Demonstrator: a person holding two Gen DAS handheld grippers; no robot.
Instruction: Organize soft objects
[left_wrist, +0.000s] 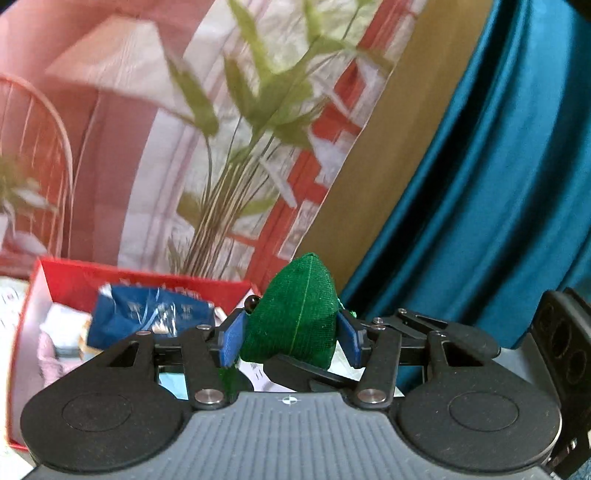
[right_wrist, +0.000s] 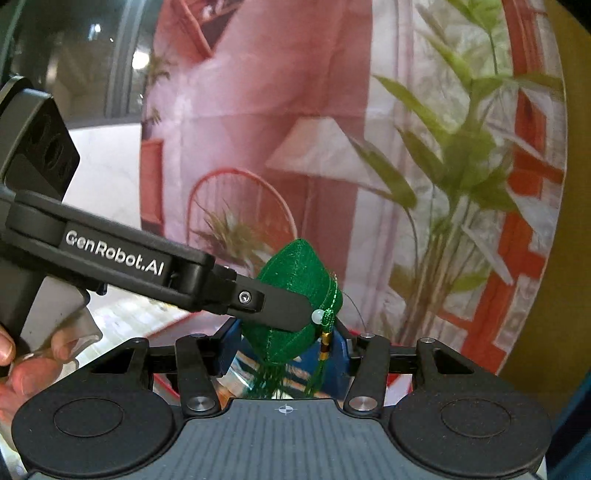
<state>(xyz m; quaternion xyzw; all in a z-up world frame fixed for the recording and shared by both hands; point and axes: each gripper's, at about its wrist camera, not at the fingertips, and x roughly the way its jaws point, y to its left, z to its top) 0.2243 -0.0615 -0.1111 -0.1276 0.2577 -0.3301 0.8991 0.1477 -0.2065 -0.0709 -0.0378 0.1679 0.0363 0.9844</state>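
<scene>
a red box (left_wrist: 44, 280) is seen ahead and to the left of the left gripper (left_wrist: 291, 338); a blue packet (left_wrist: 155, 314) and pale soft items (left_wrist: 61, 332) are held inside it. a green fabric pouch (left_wrist: 295, 317) is clamped between the blue pads (left_wrist: 232, 338) of the left gripper, raised above the box. the same pouch (right_wrist: 295, 295) is also gripped between the fingers of the right gripper (right_wrist: 288, 350), with its green tassel (right_wrist: 321, 354) hanging below. the left gripper's finger is laid across the pouch's front.

Green pouch (right_wrist: 295, 291) pinched in right gripper (right_wrist: 286, 345) jaws — left gripper (right_wrist: 284, 314) finger across it.
</scene>
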